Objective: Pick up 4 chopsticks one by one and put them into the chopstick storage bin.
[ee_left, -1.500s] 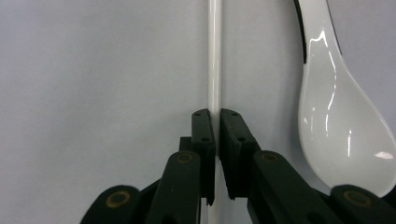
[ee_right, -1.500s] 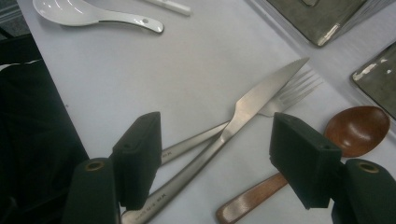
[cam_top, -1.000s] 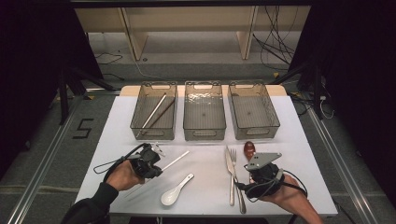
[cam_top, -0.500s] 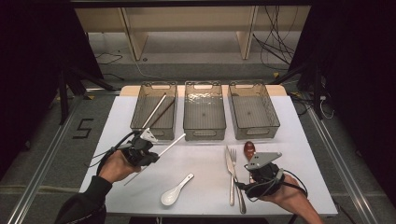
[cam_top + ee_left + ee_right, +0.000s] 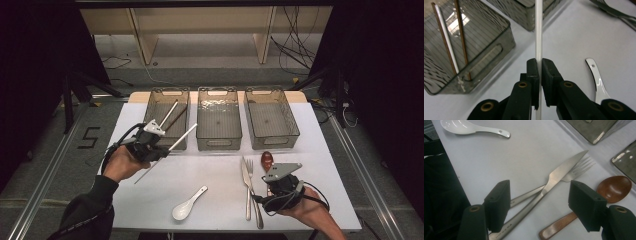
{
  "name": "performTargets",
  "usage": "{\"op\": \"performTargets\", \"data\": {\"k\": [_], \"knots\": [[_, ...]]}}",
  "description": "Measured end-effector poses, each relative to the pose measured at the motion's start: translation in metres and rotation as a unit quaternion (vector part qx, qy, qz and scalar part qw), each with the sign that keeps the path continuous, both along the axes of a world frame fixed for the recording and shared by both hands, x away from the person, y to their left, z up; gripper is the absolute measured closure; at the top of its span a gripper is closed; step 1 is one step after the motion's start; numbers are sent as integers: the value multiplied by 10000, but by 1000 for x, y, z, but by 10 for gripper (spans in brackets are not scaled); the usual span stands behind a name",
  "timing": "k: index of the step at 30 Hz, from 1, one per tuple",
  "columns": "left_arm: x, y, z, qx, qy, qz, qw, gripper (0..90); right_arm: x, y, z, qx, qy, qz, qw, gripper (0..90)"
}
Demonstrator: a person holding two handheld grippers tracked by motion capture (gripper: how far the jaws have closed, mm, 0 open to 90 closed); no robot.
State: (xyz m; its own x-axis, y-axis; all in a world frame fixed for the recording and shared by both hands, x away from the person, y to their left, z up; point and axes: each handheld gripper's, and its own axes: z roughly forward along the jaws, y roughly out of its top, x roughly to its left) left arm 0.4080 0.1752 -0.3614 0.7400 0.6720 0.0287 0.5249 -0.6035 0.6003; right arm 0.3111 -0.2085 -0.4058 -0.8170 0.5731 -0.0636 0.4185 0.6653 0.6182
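My left gripper [image 5: 159,148] is shut on a white chopstick [image 5: 182,136], held off the table just in front of the left bin [image 5: 150,109]; its tip points toward the bin's front right corner. In the left gripper view the white chopstick [image 5: 538,35] runs straight up between the closed jaws of the gripper [image 5: 540,75]. Inside that bin [image 5: 499,48] lean another white chopstick [image 5: 446,42] and a brown one [image 5: 461,37]. My right gripper [image 5: 539,202] stands open over a knife [image 5: 559,175] and fork [image 5: 580,167], with a wooden spoon [image 5: 614,188] beside its right jaw.
A middle bin [image 5: 218,141] and a right bin [image 5: 272,141] stand empty along the back of the white table. A white ceramic spoon [image 5: 187,205] lies at the front centre. Knife [image 5: 246,190], fork [image 5: 254,192] and wooden spoon [image 5: 266,159] lie by my right gripper [image 5: 280,182].
My left gripper has risen from the table with the white chopstick and moved back toward the left bin. The right gripper has stayed where it was.
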Motion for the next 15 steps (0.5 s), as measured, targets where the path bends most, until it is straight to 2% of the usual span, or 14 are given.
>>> {"op": "performTargets", "data": {"k": [8,15], "knots": [[34,3,19,-129,-150,294,9994,842,0,-1,0,3,8,10,10000,351],[67,9,21,-173,-209,611,9978,842,0,0,-1,11,30,17,10000,351]]}}
